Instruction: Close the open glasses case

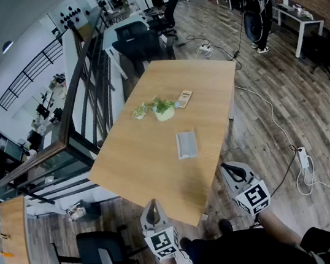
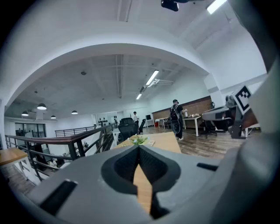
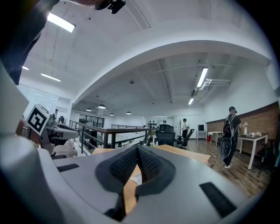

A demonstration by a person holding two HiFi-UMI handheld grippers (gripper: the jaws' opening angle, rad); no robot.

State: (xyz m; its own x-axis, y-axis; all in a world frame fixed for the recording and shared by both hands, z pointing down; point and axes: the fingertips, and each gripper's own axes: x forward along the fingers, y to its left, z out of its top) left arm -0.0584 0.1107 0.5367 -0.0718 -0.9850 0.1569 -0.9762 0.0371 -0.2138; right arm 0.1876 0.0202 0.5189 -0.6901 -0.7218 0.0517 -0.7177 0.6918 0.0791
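Observation:
The open glasses case [image 1: 187,144] lies flat, pale grey, on the near half of the wooden table [image 1: 138,157]. Both grippers hang short of the table's near corner, apart from the case and holding nothing. My left gripper [image 1: 152,206] is shut and sits over the near edge. My right gripper [image 1: 228,168] is shut too, off the table's right edge. In the left gripper view the jaws [image 2: 139,148] meet with only tabletop beyond them. In the right gripper view the jaws [image 3: 137,148] meet, and a pale patch, likely the case [image 3: 136,177], shows low in the gap.
A small potted plant [image 1: 162,108] and a flat card-like object [image 1: 183,98] sit farther along the table. A black office chair [image 1: 106,252] stands at the near left. A railing [image 1: 80,104] runs along the table's left. Cables and a power strip [image 1: 303,158] lie on the floor. A person [image 1: 257,8] stands far off.

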